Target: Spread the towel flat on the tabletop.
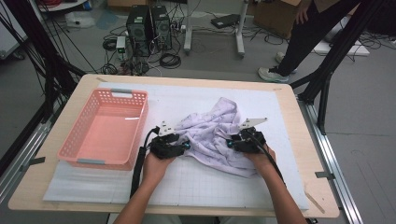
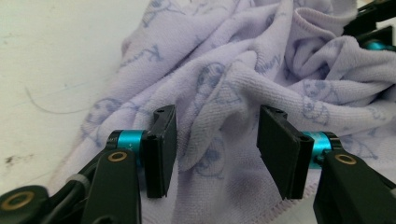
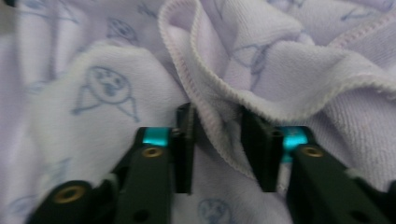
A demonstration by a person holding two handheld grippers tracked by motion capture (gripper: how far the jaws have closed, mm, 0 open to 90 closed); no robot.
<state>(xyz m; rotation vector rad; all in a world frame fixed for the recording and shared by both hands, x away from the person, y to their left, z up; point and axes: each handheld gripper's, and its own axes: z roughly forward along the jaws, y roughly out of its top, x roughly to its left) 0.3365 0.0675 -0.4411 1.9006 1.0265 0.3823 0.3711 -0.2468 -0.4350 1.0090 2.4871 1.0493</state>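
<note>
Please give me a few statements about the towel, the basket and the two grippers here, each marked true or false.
1. The lilac towel lies crumpled on the white mat. True.
2. The towel is inside the pink basket. False: the basket holds nothing, and the towel lies to its right.
3. The left gripper has its jaws apart around a fold of towel. True.
4. The right gripper is at the basket. False: it is on the towel, jaws apart astride a hemmed fold.
5. The towel is plain. False: it carries small blue printed figures.

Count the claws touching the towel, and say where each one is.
2. The left claw is at the towel's left edge; the right claw is at its right side. Both stand open around folds of it.
</note>
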